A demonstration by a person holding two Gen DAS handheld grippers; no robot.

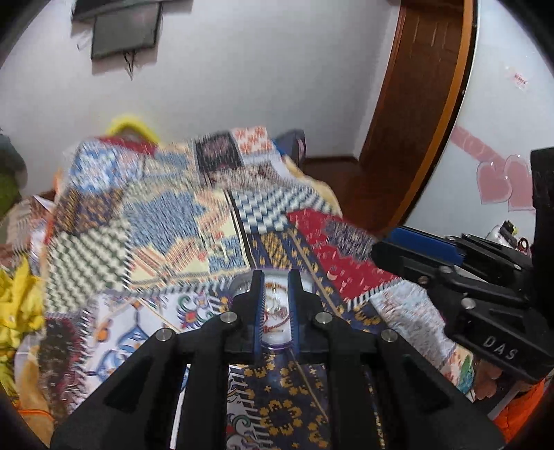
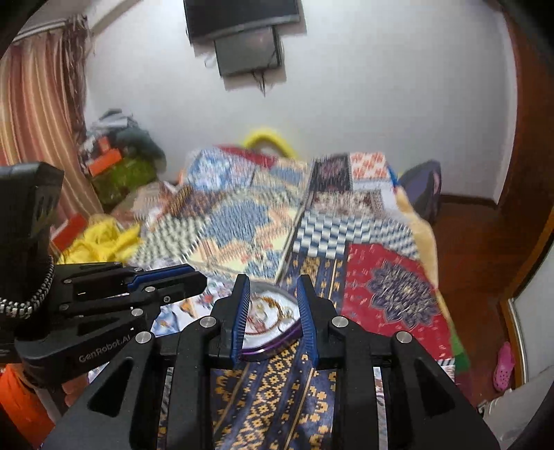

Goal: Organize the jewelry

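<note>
A round white dish with a purple rim (image 2: 273, 342) lies on the patterned bedspread (image 2: 381, 287) and holds a tangle of jewelry (image 2: 266, 313), gold and reddish pieces. It also shows in the left wrist view (image 1: 277, 341) with the jewelry (image 1: 275, 311) on it. My left gripper (image 1: 276, 277) is open, its fingers straddling the dish from above. My right gripper (image 2: 271, 282) is open over the same dish, empty. Each gripper shows in the other's view: the right one (image 1: 398, 249) from the side, the left one (image 2: 187, 277) from the side. Both views are blurred.
The bedspread covers a bed against a white wall. Yellow cloth (image 2: 100, 242) and clutter lie at the left. A wooden door frame (image 1: 415, 121) stands at the right. A screen (image 2: 242, 20) hangs on the wall. A pink shoe (image 2: 503, 367) lies on the floor.
</note>
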